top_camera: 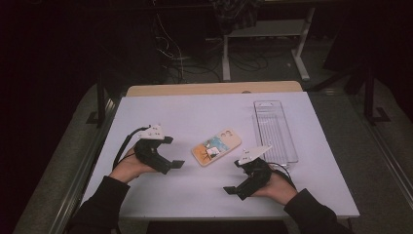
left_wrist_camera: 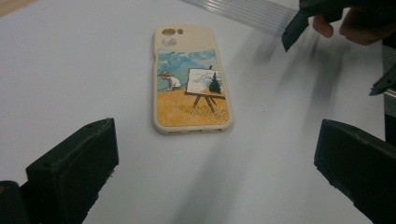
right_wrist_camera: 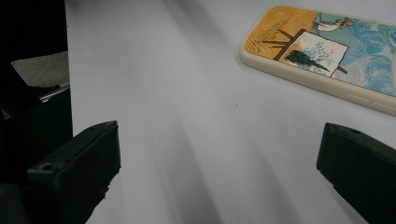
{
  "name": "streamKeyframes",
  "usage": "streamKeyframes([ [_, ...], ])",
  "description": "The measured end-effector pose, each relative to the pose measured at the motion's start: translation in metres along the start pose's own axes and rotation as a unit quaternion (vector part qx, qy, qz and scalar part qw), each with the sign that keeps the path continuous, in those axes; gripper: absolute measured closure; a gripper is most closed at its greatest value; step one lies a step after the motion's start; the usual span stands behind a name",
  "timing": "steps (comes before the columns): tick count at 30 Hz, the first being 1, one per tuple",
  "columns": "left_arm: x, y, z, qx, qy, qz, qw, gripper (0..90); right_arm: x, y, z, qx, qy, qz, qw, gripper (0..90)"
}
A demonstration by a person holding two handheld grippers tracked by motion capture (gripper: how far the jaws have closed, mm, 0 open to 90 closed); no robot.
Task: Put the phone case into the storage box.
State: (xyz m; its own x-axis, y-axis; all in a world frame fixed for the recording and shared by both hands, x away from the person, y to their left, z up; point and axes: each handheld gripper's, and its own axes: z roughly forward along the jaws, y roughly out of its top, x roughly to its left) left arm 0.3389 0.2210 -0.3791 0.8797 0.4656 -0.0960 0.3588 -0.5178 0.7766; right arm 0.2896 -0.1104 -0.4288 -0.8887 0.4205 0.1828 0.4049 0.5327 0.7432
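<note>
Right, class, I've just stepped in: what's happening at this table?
A person sits at a white table holding a two-jaw gripper in each hand. A phone case with a painted picture of an artist at an easel lies flat between them, picture side up. The left gripper and the right gripper both have their jaws spread wide and hold nothing; neither touches the case. A clear plastic tray lies to the right of the case, nothing visible in it.
</note>
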Motion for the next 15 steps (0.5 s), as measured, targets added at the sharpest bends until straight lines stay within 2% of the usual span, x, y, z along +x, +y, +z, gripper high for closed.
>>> streamKeyframes([
  [9,0.006,0.015,0.008,-0.005,0.006,0.003,1.0,0.0,0.0,0.001,0.001,0.002,0.003,-0.003,1.0,0.0],
  [15,0.007,0.031,0.014,-0.009,0.006,0.005,0.9999,0.0,0.001,0.002,0.0,0.0,0.001,-0.004,1.0,0.0],
])
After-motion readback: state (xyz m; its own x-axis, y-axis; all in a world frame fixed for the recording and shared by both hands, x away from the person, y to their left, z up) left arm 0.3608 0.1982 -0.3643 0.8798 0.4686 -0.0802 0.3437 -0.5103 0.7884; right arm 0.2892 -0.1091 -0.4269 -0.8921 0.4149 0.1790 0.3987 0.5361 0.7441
